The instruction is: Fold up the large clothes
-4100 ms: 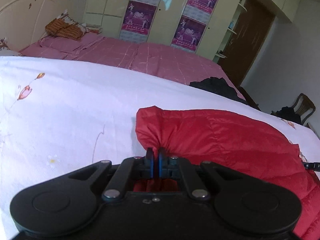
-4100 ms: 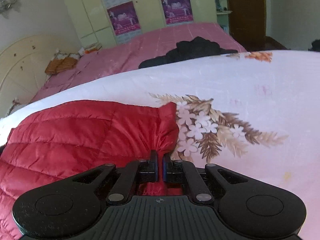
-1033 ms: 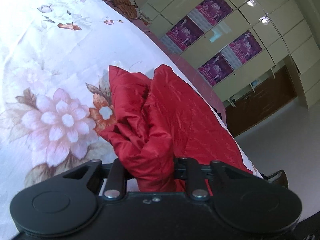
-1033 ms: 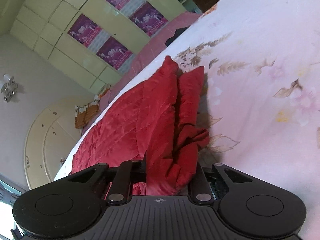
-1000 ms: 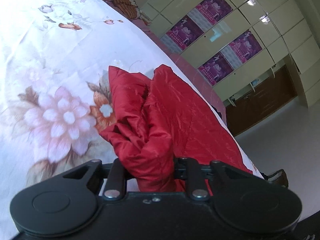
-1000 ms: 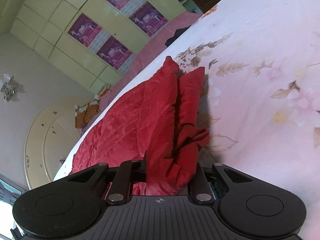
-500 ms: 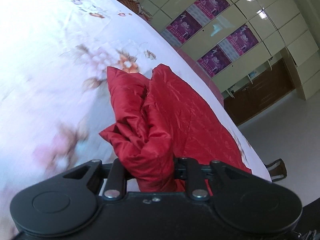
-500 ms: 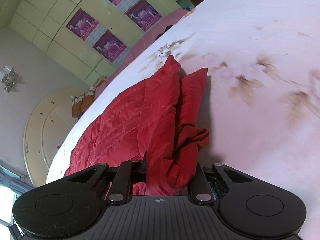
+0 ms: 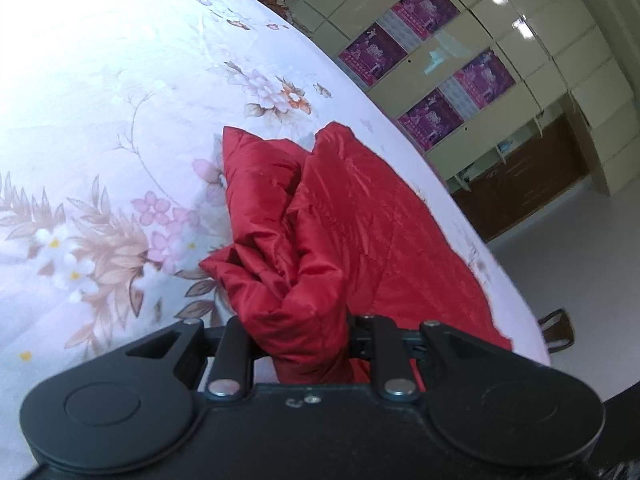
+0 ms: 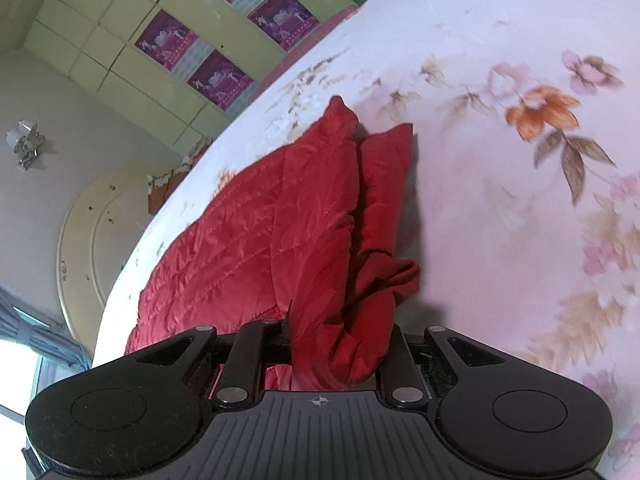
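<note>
Both grippers were clamped on bunched fabric of the red quilted jacket (image 9: 344, 216): left gripper (image 9: 308, 332) had a thick wad between its fingers, right gripper (image 10: 340, 344) the same on the other corner. The fingers themselves were buried under cloth in both wrist views, so pad contact couldn't be seen directly; the grip is read from the fabric rising straight out of the jaws. The jacket trailed away from each gripper across the floral bedsheet (image 9: 120, 140), doubled near the held edge, the rest lying flat toward the bed's far edge. My read: mid-fold, held edge lifted and carried, not yet laid down; at least that fold plus smoothing remain. Sleeves, collar and the jacket's far hem couldn't be made out. Beyond the bed, wardrobe doors with purple posters (image 9: 424, 52).
</note>
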